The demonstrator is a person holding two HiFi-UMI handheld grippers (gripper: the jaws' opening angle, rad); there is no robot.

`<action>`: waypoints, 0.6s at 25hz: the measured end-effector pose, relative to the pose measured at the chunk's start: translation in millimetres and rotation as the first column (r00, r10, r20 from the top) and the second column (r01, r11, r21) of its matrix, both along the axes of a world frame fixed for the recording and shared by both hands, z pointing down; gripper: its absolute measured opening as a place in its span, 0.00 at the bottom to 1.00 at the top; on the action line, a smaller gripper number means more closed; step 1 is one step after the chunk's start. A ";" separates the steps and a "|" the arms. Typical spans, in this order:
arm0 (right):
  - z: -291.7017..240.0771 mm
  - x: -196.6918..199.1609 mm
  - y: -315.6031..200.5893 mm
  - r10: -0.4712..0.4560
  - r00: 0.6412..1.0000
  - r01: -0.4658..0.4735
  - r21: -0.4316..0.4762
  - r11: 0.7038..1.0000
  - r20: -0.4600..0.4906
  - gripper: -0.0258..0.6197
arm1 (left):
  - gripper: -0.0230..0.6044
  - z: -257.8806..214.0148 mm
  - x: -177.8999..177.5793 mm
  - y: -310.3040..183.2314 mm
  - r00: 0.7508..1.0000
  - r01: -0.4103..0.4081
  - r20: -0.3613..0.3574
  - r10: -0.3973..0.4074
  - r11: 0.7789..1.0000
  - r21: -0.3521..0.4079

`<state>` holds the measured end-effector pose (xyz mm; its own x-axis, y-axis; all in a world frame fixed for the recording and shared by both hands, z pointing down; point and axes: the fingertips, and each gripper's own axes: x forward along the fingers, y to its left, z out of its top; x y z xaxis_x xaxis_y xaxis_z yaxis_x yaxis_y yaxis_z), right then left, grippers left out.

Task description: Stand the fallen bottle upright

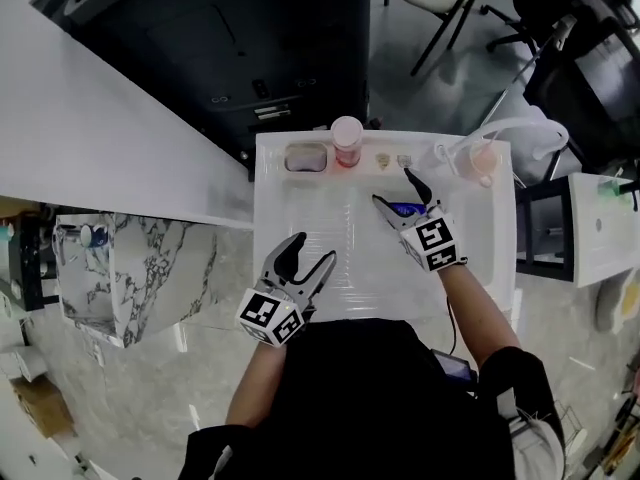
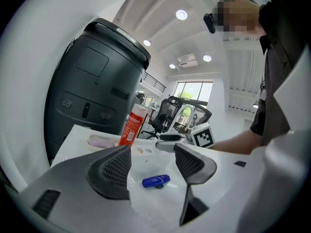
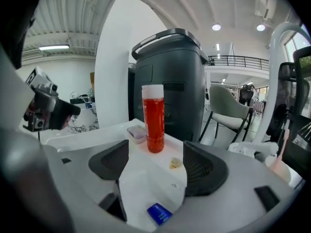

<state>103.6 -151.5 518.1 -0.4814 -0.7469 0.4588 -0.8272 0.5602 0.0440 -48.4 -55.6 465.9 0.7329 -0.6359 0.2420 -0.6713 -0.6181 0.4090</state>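
Jaws wide, our right gripper (image 1: 393, 187) hangs over the fallen blue bottle (image 1: 405, 209) to straddle it; left gripper (image 1: 314, 249) open, empty.

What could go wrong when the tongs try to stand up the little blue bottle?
The blue bottle is small and lies flat on the smooth white sink, so the open right tongs might just push it away or lose it while tipping it up. Also, the red bottle stands at the sink's back edge; a reach too far could knock that one over.
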 end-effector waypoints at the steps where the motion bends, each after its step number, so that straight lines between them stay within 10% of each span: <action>1: 8.7 4.2 7.9 -0.005 1.000 0.005 -0.020 1.000 -0.020 0.59 | 0.51 0.4 3.8 0.6 1.000 -0.012 0.000 0.012 1.000 -0.001; 15: 123.7 61.8 75.1 -0.142 0.964 0.072 -0.296 0.953 -0.225 0.59 | 0.51 18.9 36.2 11.4 0.996 -0.090 0.024 0.091 0.994 -0.060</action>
<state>165.4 -76.4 641.8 -0.4000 -0.5194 0.7551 -0.7460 0.6632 0.0610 -12.2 -44.2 484.8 0.7796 -0.5514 0.2969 -0.6248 -0.6524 0.4290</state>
